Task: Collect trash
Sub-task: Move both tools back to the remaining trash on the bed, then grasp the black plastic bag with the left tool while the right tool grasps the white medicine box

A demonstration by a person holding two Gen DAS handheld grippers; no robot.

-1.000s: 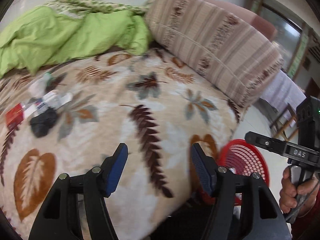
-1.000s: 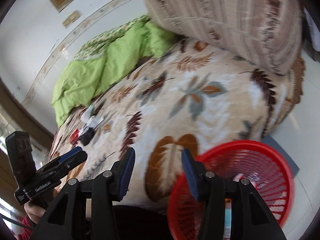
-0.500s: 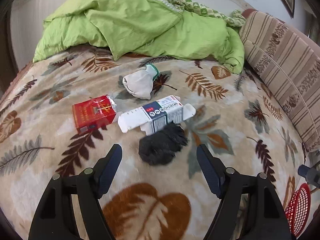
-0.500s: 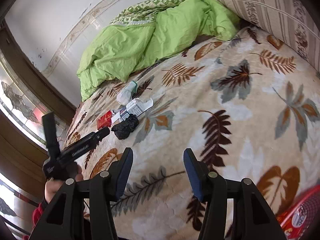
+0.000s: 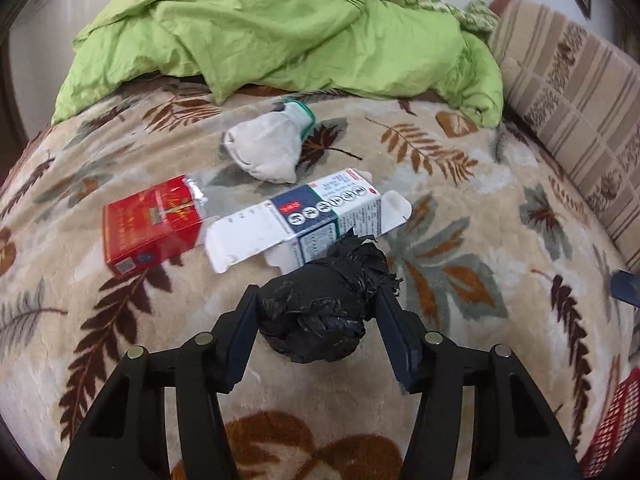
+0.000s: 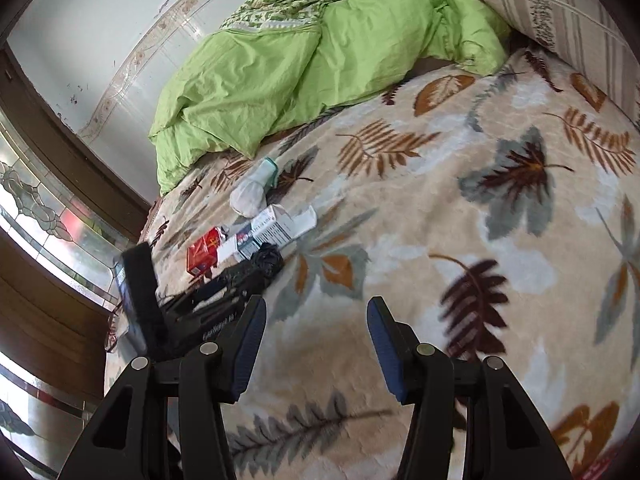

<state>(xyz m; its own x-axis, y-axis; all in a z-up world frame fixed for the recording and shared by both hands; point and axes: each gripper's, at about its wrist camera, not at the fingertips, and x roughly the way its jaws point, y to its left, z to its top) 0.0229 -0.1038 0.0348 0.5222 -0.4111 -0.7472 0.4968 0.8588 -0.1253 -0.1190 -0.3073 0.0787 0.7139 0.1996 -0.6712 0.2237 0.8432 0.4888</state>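
Note:
A crumpled black plastic bag (image 5: 320,312) lies on the leaf-print blanket (image 5: 460,208). My left gripper (image 5: 316,320) straddles it, its jaws closing, and both blue pads touch the bag's sides. Just beyond lie a flattened white carton (image 5: 304,216), a red cigarette pack (image 5: 148,228) and a balled white cloth with a green cuff (image 5: 268,152). In the right wrist view the same pile shows far left: bag (image 6: 269,260), carton (image 6: 276,226), pack (image 6: 202,254). My right gripper (image 6: 316,332) hangs open over bare blanket with nothing between its fingers.
A rumpled green duvet (image 5: 280,28) fills the back of the bed and a striped pillow (image 5: 572,92) lies along the right. A red mesh basket (image 5: 612,416) shows at the lower right edge, off the bed. A window with patterned glass (image 6: 44,216) is at the left.
Both views swung from the red basket toward the trash pile. My left gripper closed in on the black bag and its jaws narrowed around it. The right gripper stayed open.

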